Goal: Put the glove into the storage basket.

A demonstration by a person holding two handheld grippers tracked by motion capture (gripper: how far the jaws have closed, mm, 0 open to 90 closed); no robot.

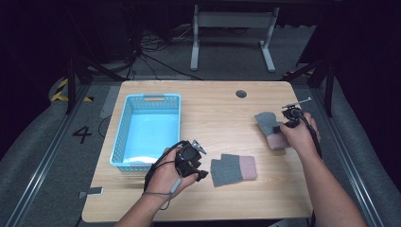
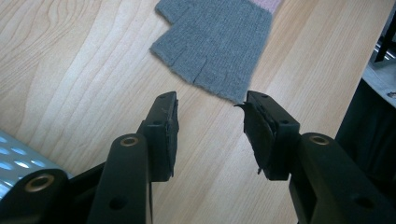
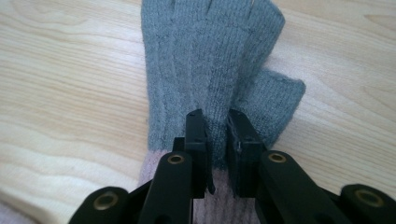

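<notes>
Jaws of right gripper (image 3: 217, 128) pinch grey glove (image 3: 210, 60); basket (image 1: 124, 124) sits apart.

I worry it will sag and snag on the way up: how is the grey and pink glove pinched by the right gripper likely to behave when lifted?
The glove is soft knit, so it will probably droop limply on either side of the right gripper, whose jaws pinch a fold. It looks light and fuzzy, so slipping seems unlikely. Lying flat on the table, it shouldn't roll.

Basket (image 1: 146, 130) lies left of both gloves (image 1: 233, 169) on table (image 1: 213, 104).
</notes>
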